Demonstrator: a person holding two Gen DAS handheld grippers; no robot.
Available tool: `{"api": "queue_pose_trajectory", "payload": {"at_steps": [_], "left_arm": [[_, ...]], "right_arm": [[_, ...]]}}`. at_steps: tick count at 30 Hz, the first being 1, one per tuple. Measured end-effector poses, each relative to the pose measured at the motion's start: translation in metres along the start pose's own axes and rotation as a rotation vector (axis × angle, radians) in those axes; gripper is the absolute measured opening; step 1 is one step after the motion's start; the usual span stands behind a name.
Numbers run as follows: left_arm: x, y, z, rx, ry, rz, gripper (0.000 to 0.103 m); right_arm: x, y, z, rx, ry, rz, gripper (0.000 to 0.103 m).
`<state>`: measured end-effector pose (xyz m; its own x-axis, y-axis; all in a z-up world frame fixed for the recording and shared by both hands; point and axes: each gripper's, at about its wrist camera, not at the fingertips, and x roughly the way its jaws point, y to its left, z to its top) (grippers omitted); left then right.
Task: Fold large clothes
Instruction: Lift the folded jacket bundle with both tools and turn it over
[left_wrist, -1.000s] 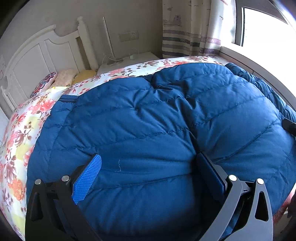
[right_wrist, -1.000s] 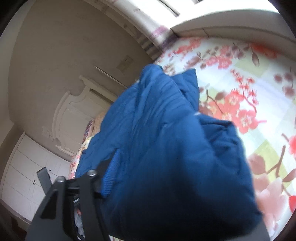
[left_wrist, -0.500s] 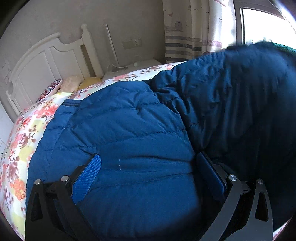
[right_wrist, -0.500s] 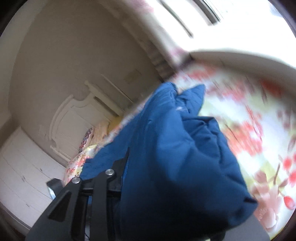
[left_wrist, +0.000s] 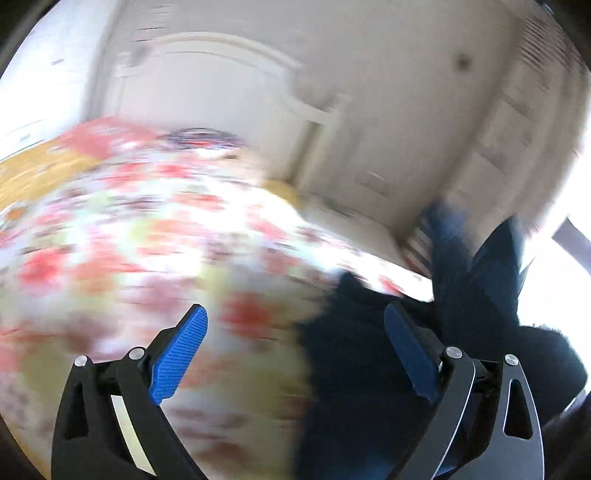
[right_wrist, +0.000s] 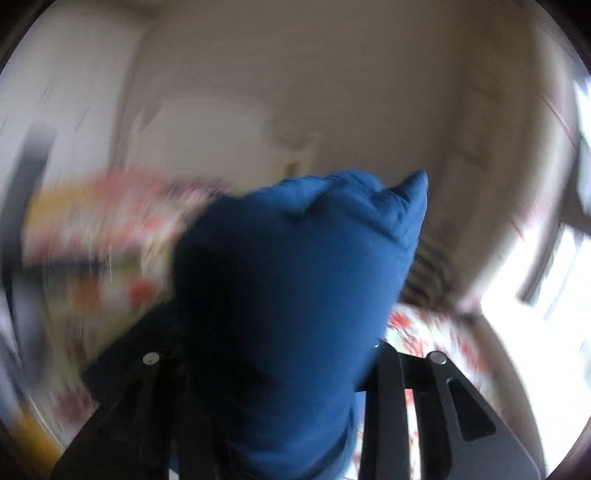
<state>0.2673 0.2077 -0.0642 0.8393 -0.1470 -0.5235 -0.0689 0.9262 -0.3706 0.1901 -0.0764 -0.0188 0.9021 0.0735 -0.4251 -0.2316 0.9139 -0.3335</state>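
The blue padded jacket (right_wrist: 295, 280) bulges up between my right gripper's (right_wrist: 280, 354) fingers, which are shut on it; the fingertips are hidden by the cloth. In the left wrist view my left gripper (left_wrist: 295, 347) is open and empty, its blue pads (left_wrist: 181, 354) wide apart above the floral bedspread (left_wrist: 129, 240). The jacket (left_wrist: 369, 369) hangs dark at the right of that view, raised off the bed. Both views are blurred by motion.
A white headboard (left_wrist: 207, 85) stands behind the bed against a beige wall. A striped curtain (right_wrist: 428, 273) and a bright window (right_wrist: 546, 280) are at the right. A yellow pillow edge (left_wrist: 33, 170) lies at the left.
My left gripper has come off the jacket and swung left over the bare bedspread. My right gripper has lifted the jacket up off the bed and turned toward the headboard.
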Motion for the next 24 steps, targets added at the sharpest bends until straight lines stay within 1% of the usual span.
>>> {"api": "queue_pose_trajectory", "payload": {"at_steps": [1,2,3,4,5,6,7,8,9,10,11,12,14,15,16,17,19,20,21,22,23,24], "left_arm": [[-0.004,0.013,-0.002,-0.015,0.004,0.026,0.092],[-0.005,0.022,-0.006,-0.02,0.02,0.035,0.092],[-0.005,0.026,-0.011,-0.019,0.039,0.03,0.092],[-0.003,0.028,-0.018,-0.015,0.071,0.004,0.092],[0.001,0.027,-0.024,-0.014,0.104,-0.043,0.092],[0.008,0.026,-0.027,-0.026,0.147,-0.133,0.092],[0.021,0.023,-0.032,-0.078,0.217,-0.315,0.094],[0.035,0.024,-0.033,-0.137,0.267,-0.444,0.098],[0.05,0.021,-0.033,-0.213,0.32,-0.585,0.099],[0.067,0.016,-0.033,-0.278,0.372,-0.704,0.099],[0.079,0.011,-0.032,-0.304,0.403,-0.756,0.099],[0.096,0.002,-0.029,-0.313,0.438,-0.774,0.099],[0.126,-0.012,-0.024,-0.293,0.501,-0.737,0.099],[0.141,-0.021,-0.023,-0.29,0.545,-0.74,0.099],[0.152,-0.03,-0.021,-0.29,0.578,-0.762,0.099],[0.157,-0.038,-0.018,-0.275,0.597,-0.769,0.099],[0.165,-0.059,-0.006,-0.193,0.618,-0.738,0.099],[0.169,-0.075,0.002,-0.107,0.625,-0.683,0.099],[0.173,-0.093,0.009,-0.001,0.644,-0.61,0.099],[0.177,-0.105,0.011,0.077,0.664,-0.558,0.099],[0.181,-0.123,0.014,0.191,0.691,-0.486,0.099],[0.185,-0.135,0.014,0.265,0.704,-0.435,0.099]], "right_arm": [[0.008,0.021,0.0,-0.069,0.024,0.019,0.033],[0.024,0.05,-0.006,-0.161,0.069,0.057,0.034],[0.037,0.07,-0.015,-0.226,0.106,0.086,0.035],[0.046,0.083,-0.023,-0.267,0.122,0.106,0.037],[0.051,0.092,-0.032,-0.293,0.112,0.105,0.037],[0.052,0.094,-0.036,-0.292,0.096,0.097,0.036],[0.051,0.09,-0.036,-0.273,0.088,0.106,0.036],[0.048,0.082,-0.035,-0.239,0.073,0.122,0.035],[0.044,0.074,-0.034,-0.22,0.051,0.124,0.034],[0.039,0.074,-0.03,-0.218,0.036,0.12,0.034],[0.036,0.07,-0.029,-0.217,0.021,0.116,0.034],[0.034,0.067,-0.029,-0.213,0.016,0.115,0.034],[0.033,0.069,-0.03,-0.208,0.009,0.116,0.034],[0.033,0.07,-0.031,-0.21,0.008,0.115,0.034],[0.033,0.073,-0.032,-0.211,0.006,0.114,0.034],[0.032,0.073,-0.033,-0.213,0.005,0.113,0.034],[0.031,0.074,-0.035,-0.229,0.004,0.107,0.034],[0.031,0.078,-0.038,-0.25,0.001,0.101,0.035],[0.028,0.081,-0.041,-0.278,-0.001,0.094,0.035],[0.029,0.089,-0.04,-0.311,-0.006,0.084,0.035],[0.029,0.094,-0.044,-0.337,-0.011,0.072,0.035],[0.028,0.098,-0.047,-0.361,-0.015,0.061,0.038]]}}
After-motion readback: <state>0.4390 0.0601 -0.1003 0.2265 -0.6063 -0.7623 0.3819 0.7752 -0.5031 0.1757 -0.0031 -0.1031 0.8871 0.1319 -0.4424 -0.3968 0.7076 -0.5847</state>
